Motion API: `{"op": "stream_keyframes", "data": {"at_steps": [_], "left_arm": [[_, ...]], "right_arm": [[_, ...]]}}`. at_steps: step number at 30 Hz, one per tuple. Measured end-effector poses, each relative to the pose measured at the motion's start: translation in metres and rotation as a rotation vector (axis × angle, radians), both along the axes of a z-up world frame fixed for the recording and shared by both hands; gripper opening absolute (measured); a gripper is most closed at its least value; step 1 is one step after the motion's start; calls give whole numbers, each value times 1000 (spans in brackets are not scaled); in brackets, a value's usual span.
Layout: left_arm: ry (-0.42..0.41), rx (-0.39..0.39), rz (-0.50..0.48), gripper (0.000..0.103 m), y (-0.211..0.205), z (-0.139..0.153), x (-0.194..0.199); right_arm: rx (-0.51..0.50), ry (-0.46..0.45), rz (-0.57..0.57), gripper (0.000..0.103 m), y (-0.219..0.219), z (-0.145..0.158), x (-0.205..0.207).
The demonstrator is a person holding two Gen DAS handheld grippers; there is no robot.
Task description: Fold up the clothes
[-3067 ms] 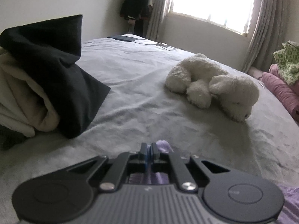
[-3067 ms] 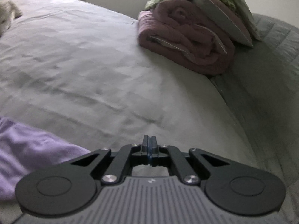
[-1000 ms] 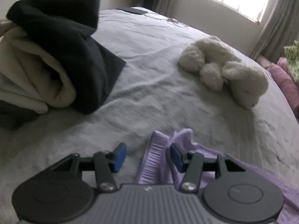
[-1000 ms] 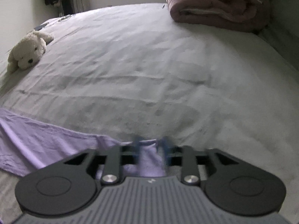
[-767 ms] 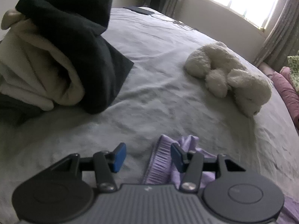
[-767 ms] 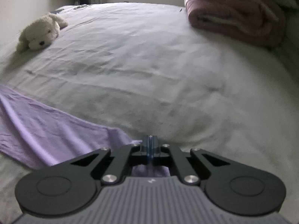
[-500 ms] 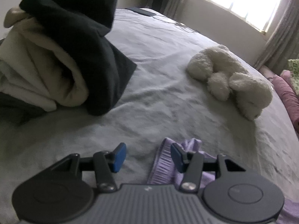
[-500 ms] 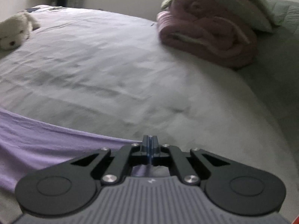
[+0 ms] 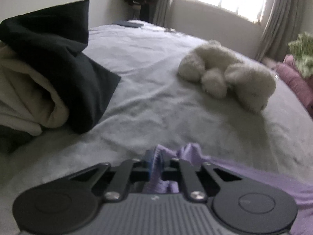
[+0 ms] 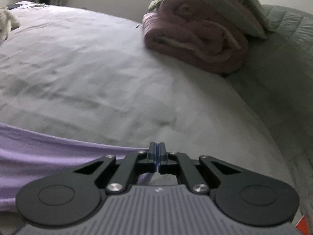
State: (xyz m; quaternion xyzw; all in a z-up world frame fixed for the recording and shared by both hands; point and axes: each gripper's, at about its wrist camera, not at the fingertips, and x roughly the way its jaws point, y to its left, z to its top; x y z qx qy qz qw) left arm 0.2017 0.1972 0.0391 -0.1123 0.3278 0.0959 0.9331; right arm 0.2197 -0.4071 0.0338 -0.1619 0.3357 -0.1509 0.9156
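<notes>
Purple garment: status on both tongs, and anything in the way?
Left tongs just closed on the purple garment. Right tongs shut on the garment's other edge. Plush dog and dark clothes pile lie farther up the bed, apart.

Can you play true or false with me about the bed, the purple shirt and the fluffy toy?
1. The left gripper is pinching the purple garment. True: its jaws have just closed on a ribbed edge of it.
2. The fluffy toy is black. False: it is cream-white and lies on the grey bed sheet.
3. The right gripper is wide open. False: its fingers are shut together, with purple cloth at them.
4. A rolled pink blanket lies on the bed. True, with something green-patterned on top of it.
5. The black cloth lies on the fluffy toy. False: it covers a cream bundle, well apart from the toy.
</notes>
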Motion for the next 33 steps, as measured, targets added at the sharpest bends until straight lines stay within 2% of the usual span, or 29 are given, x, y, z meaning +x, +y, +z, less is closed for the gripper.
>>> {"op": "stream_keyframes", "data": {"at_steps": [3,7,12,15,20,24,27,30,33], "left_arm": [[-25,19,-1,2,-3,2,0],[-18,15,4,2,-1,0,2],[-9,12,15,2,2,-4,2],[-7,1,23,2,3,-5,1],[3,6,22,3,1,-5,1],[5,-10,45,3,7,-4,0],[7,-16,52,3,9,-3,0],[3,-27,62,3,11,0,-2],[9,-29,73,3,11,4,-3]], "right_arm": [[-34,-17,-34,0,0,3,6],[-59,-25,-69,0,-4,6,15],[-146,49,-86,0,-1,-11,32],[-125,51,-134,0,-6,-17,35],[-150,71,-165,0,-7,-25,41],[-114,80,-230,0,-17,-24,47],[-151,100,-211,0,-12,-29,49],[-138,99,-232,0,-15,-28,49],[-108,103,-186,2,-10,-31,51]]}}
